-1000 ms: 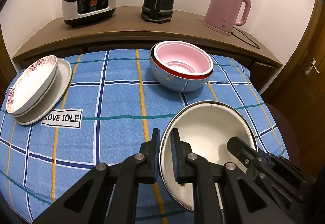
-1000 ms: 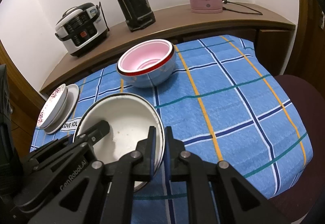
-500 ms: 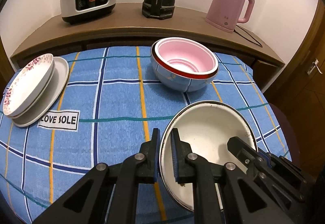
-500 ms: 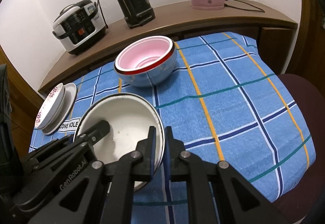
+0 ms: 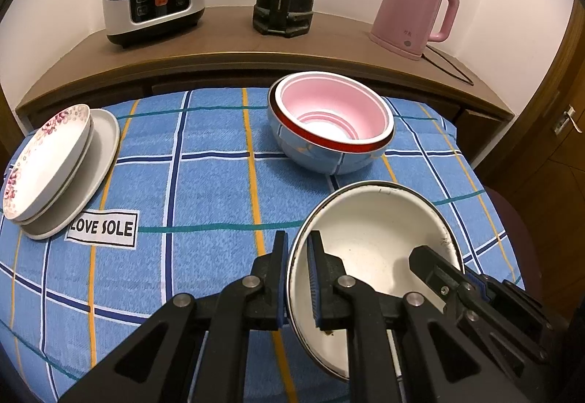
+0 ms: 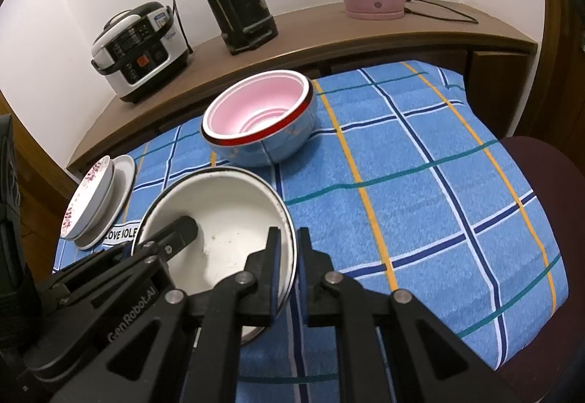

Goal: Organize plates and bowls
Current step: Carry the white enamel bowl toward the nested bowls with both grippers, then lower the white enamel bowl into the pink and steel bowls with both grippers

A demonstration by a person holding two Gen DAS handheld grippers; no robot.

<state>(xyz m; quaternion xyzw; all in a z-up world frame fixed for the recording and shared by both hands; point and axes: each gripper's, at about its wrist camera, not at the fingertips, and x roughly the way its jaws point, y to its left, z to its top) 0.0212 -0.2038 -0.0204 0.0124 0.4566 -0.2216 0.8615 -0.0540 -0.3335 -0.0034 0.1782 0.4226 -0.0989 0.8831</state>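
Since a second ago: nested bowls and shelf sit larger in both views; both tongs and their load have advanced toward the back of the bench.

White enamel bowl (image 5: 380, 242) held between the two: left tongs (image 5: 295, 275) clenched on its left rim, right tongs (image 6: 289, 273) clenched on its right rim. Bowl appears lifted over the blue checked cloth (image 5: 204, 180).

Target, by judgement: pink-lined bowl nested in blue bowl (image 5: 331, 127), straight ahead, slightly left of the carried bowl's centre. Both arms about equally near. Plate stack (image 5: 55, 173) well apart, far left.
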